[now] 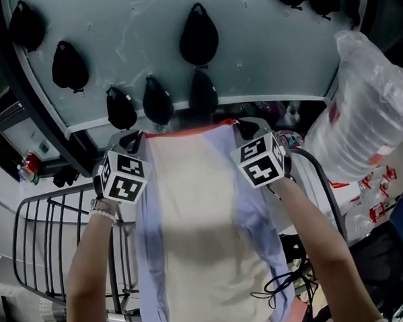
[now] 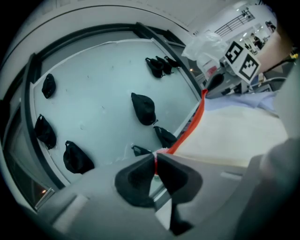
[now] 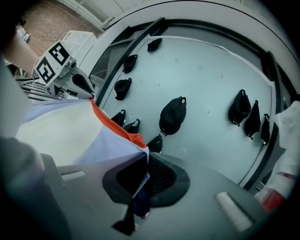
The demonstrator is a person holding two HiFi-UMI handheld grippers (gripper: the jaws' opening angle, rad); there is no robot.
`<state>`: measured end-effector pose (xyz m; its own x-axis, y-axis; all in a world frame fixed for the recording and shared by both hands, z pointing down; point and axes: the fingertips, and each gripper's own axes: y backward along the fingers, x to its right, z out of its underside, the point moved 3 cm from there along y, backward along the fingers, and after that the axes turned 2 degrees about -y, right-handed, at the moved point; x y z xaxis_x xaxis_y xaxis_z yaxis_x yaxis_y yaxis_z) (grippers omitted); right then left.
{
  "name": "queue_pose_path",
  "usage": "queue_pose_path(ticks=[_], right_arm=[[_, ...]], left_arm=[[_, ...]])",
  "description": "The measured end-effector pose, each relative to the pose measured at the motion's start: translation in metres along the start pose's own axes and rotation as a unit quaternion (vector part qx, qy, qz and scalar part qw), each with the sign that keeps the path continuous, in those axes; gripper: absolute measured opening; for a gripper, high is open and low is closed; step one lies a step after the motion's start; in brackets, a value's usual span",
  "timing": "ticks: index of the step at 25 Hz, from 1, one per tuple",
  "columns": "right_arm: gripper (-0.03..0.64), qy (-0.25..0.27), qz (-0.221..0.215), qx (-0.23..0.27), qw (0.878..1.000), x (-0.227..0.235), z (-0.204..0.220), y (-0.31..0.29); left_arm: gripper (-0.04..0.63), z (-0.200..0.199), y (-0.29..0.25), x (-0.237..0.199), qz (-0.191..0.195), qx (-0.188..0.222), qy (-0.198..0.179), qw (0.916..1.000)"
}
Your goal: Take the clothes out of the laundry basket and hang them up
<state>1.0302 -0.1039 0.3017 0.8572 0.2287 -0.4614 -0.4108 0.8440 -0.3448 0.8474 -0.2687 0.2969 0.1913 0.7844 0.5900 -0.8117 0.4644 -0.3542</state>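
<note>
Room first: no surface under the work. A pale panel in a dark frame fills the background, with black caps hung across it in loose groups. Dark wire rack is at lower left, below my left forearm. A big clear plastic bag stands at the right, and cables lie on the floor at lower right.

Task item: the garment has a cream middle, light-blue sides and an orange edge on top. It hangs stretched between both my grippers in front of the panel, off the floor, and its lower end runs out of the pic.

My left gripper is closed on the top left corner and my right gripper on the top right corner. The orange edge is taut and roughly level between them.

View diffs:
- Head view only: rack, cables, both my forearms, full drape of the garment.
- Left gripper view: jaws pinched tight on the orange edge, which runs straight over to the other gripper's marker cube; the bag is behind it.
- Right gripper view: jaws clamped on the corner, w/ blue cloth pulled through and a dark bit hanging below. The orange edge leads to the left gripper at upper left.

In the way: the garment hides whatever is under it in head view. In both gripper views the cloth blocks the lower panel and the caps nearest the hem.
</note>
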Motion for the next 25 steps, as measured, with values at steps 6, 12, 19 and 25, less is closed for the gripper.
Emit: queue_pose_path(ticks=[6,12,19,25], right_arm=[[0.008,-0.004,-0.041,-0.037,0.998,-0.018,0.028,-0.047],[0.009,0.028,-0.093,-0.083,0.992,-0.047,0.063,-0.072],[0.062,-0.010,-0.119,-0.085,0.989,-0.055,0.065,-0.073],[0.161,-0.072,-0.108,-0.082,0.988,-0.043,0.071,-0.052]], left_arm=[[0.012,0.040,-0.048,0.020,0.021,-0.049,0.049,0.9974],[0.014,0.087,-0.072,0.055,0.052,-0.092,0.065,0.9923],[0.105,0.097,-0.067,0.062,0.080,-0.102,0.100,0.9865],[0.166,0.097,-0.034,0.058,0.076,-0.087,0.123,0.9857]])
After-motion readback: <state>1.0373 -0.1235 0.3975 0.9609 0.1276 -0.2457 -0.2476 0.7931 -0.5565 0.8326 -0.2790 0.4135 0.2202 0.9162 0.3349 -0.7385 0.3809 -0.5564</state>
